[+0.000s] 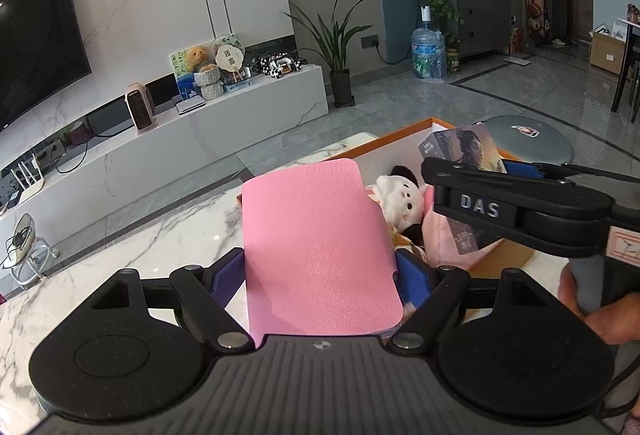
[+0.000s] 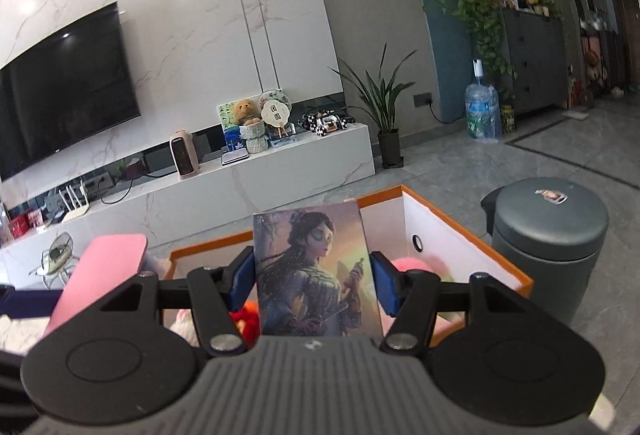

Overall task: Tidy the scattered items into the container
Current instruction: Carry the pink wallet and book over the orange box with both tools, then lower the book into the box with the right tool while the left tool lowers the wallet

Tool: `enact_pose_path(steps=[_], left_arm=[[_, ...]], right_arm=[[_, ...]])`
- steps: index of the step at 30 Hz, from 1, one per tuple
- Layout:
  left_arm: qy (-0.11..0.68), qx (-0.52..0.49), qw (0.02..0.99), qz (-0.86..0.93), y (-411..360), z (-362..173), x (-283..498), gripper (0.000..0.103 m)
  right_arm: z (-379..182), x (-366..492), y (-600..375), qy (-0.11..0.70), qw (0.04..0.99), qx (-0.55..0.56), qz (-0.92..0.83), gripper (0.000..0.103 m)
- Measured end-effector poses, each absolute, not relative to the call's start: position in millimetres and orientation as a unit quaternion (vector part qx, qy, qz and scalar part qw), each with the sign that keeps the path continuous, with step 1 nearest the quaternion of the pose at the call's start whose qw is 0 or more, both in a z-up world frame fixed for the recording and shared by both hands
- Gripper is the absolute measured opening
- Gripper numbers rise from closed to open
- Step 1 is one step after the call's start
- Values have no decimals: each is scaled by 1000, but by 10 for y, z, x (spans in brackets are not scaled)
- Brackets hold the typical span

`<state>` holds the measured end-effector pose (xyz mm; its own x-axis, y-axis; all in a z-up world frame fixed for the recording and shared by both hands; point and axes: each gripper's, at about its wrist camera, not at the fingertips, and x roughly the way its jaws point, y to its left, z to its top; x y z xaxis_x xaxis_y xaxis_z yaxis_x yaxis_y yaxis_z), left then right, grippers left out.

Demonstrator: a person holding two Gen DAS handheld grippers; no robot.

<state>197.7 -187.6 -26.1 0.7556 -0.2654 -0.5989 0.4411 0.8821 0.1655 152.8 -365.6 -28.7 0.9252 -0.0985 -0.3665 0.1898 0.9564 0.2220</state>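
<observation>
The orange-rimmed box (image 2: 472,235) lay directly ahead of and below both grippers. The right gripper (image 2: 314,277), clamped on an upright picture card (image 2: 310,267), hung over its open interior; the left gripper (image 1: 320,275), clamping a pink card (image 1: 316,247), hovered at the box's near left edge.

Two grippers work over one orange-rimmed box (image 2: 472,235): the left gripper (image 1: 320,271) clamps one pink pad (image 1: 316,247), the right gripper (image 2: 314,281) one illustrated card (image 2: 316,271). One white plush toy (image 1: 400,199) lies in the box just ahead of the left gripper's fingers; one grey stool (image 2: 548,235) stands right of the right gripper.
</observation>
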Motion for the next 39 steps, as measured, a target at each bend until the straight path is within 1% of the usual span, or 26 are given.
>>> enact_pose_path(steps=[7, 13, 17, 32, 39], left_arm=[[312, 158, 919, -183, -1997, -423, 2227, 93], [318, 170, 914, -188, -2054, -577, 2270, 94], [320, 178, 911, -188, -2065, -660, 2280, 94], [334, 192, 900, -203, -2195, -750, 2271, 94], [333, 196, 900, -202, -2202, -766, 2272, 95]], right_arm=[[-426, 1647, -3748, 183, 973, 114, -82, 63], [-544, 1750, -3826, 186, 973, 102, -89, 63], [-613, 1888, -3846, 207, 969, 97, -88, 62], [-715, 1943, -3749, 243, 966, 82, -41, 61], [-746, 1940, -3737, 250, 963, 94, -36, 61]])
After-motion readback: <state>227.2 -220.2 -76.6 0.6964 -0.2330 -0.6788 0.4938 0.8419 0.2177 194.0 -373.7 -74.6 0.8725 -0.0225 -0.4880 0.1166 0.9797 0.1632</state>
